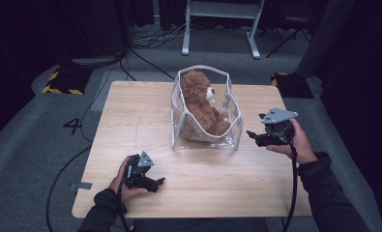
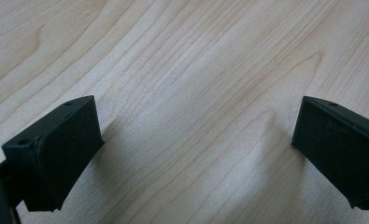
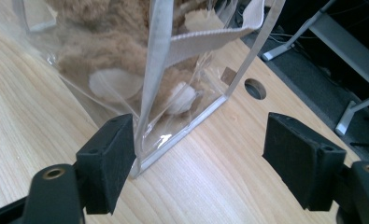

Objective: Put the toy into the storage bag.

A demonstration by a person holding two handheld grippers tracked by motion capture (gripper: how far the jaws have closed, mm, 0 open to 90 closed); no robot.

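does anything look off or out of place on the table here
Nothing stands out. The brown teddy bear sits inside the clear bag, which stands upright mid-table with no tear or spill visible. The left gripper is low over bare wood, and the right gripper is beside the bag's corner; both are open and hold nothing.

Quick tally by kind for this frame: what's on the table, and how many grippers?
Teddy bear: 1
Clear bag: 1
Grippers: 2, left gripper and right gripper, both open
Total: 4
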